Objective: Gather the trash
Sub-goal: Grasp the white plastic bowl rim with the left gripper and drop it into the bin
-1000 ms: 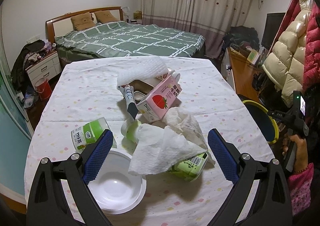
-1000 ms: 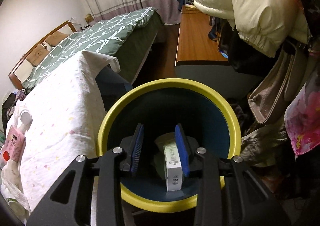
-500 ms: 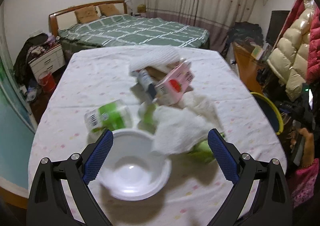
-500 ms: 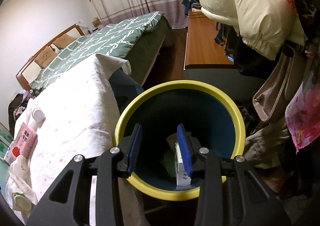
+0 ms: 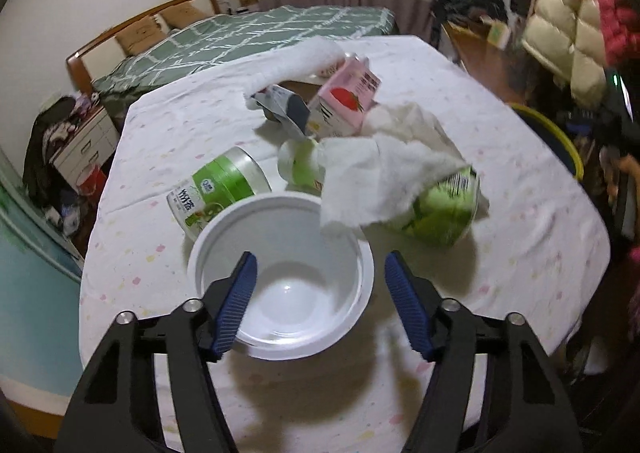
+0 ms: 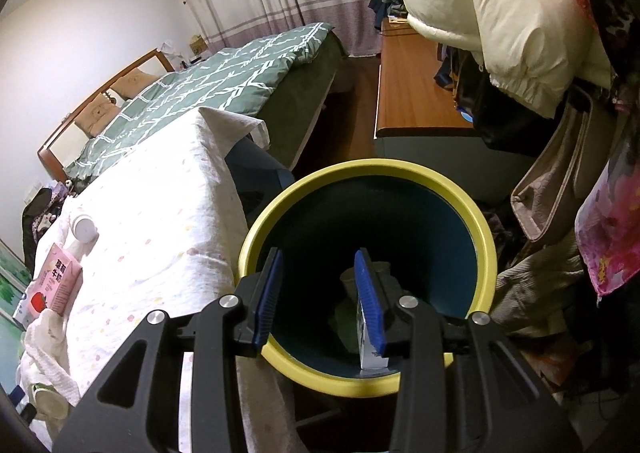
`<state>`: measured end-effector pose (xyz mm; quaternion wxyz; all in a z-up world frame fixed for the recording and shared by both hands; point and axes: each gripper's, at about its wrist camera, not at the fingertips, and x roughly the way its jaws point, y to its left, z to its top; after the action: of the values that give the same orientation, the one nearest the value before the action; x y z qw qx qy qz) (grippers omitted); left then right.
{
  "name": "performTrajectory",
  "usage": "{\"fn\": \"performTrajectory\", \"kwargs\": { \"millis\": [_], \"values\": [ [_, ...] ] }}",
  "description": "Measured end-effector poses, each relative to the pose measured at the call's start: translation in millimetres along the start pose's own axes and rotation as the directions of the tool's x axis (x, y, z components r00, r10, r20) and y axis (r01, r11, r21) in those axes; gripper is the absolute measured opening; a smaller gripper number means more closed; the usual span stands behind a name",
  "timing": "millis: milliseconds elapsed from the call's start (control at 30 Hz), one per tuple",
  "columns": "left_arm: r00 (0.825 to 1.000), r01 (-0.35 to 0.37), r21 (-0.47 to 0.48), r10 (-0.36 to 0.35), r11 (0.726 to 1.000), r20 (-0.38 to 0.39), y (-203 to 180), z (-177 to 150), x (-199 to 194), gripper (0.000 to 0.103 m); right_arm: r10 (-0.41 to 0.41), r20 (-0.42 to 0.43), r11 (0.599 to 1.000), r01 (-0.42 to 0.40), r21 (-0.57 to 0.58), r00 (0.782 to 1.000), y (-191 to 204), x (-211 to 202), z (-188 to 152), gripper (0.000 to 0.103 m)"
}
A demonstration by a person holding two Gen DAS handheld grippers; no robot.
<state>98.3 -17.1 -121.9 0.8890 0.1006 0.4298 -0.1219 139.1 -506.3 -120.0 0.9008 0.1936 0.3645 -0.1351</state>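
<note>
Closing left gripper (image 5: 318, 301) onto white bowl (image 5: 280, 273) near table (image 5: 520, 253) front edge, jaws narrowing, rim between, not gripped; right gripper (image 6: 320, 297) part-open, empty, over bin (image 6: 486, 237).

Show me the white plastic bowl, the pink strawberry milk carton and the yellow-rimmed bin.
white plastic bowl (image 5: 280, 221): left wrist view, far inner wall.
pink strawberry milk carton (image 5: 346, 97): left wrist view, strawberry face.
yellow-rimmed bin (image 6: 486, 241): right wrist view, right rim.
</note>
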Motion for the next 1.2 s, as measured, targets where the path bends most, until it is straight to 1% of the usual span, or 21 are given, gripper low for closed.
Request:
{"fn": "performTrajectory", "kwargs": {
  "millis": [100, 200, 333, 433, 533, 667, 867, 933, 967, 1067, 1100, 1200],
  "values": [
    [1.000, 0.014, 0.023, -0.014, 1.000, -0.024, -5.0, 0.3, 7.2, 0.053, 0.006, -0.002, 1.000, -0.006, -0.003, 1.000, 0.9, 0.1, -0.7, 0.036],
    [0.999, 0.011, 0.036, -0.009, 0.999, -0.051, -8.5, -1.1, 15.1, 0.037, 0.010, -0.003, 1.000, -0.010, -0.006, 1.000, 2.2, -0.1, -1.3, 0.036],
    [0.998, 0.013, 0.027, -0.011, 1.000, -0.064, -7.9, -3.4, 17.5, 0.021, 0.009, -0.001, 1.000, -0.009, -0.002, 1.000, 2.0, -0.1, -1.7, 0.036],
    [0.998, 0.024, 0.012, -0.023, 1.000, -0.065, -6.1, -3.8, 13.6, 0.011, 0.013, -0.002, 1.000, -0.013, 0.003, 1.000, 1.1, 0.2, -1.8, 0.036],
    [0.998, 0.025, 0.010, -0.024, 1.000, -0.053, -5.6, -3.4, 6.4, 0.009, 0.019, -0.004, 1.000, -0.019, 0.001, 1.000, 2.3, 0.3, -3.0, 0.036],
    [0.999, 0.038, 0.026, -0.038, 0.999, -0.015, -9.5, -3.4, -11.3, 0.008, 0.032, -0.006, 0.999, -0.032, 0.000, 0.999, 3.7, -0.8, -5.1, 0.036],
    [0.996, 0.049, 0.062, -0.053, 0.997, 0.073, -20.4, 8.7, -47.3, 0.008, 0.052, 0.004, 0.999, -0.052, -0.007, 0.999, 5.3, -8.0, -6.1, 0.036],
    [0.992, 0.064, 0.083, -0.072, 0.995, 0.102, -27.3, 16.8, -56.2, 0.008, 0.054, 0.012, 0.999, -0.054, -0.008, 0.998, 4.2, -12.5, -6.6, 0.036],
    [0.990, 0.073, 0.094, -0.084, 0.993, 0.113, -30.6, 21.6, -58.2, 0.008, 0.054, 0.016, 0.999, -0.054, -0.008, 0.998, 3.5, -14.7, -7.1, 0.036],
    [0.979, 0.131, 0.119, -0.147, 0.984, 0.139, -44.4, 40.6, -60.2, 0.008, 0.049, 0.033, 0.999, -0.049, -0.005, 0.998, -4.0, -24.8, -10.1, 0.036],
    [0.972, 0.164, 0.129, -0.182, 0.978, 0.146, -52.2, 50.8, -58.0, 0.008, 0.043, 0.040, 0.999, -0.043, -0.005, 0.998, -6.2, -28.8, -11.7, 0.036],
    [0.956, 0.228, 0.168, -0.253, 0.959, 0.149, -77.2, 76.0, -47.3, 0.008, 0.029, 0.055, 1.000, -0.028, -0.007, 0.998, -14.0, -41.3, -16.0, 0.036]
  ]
}}
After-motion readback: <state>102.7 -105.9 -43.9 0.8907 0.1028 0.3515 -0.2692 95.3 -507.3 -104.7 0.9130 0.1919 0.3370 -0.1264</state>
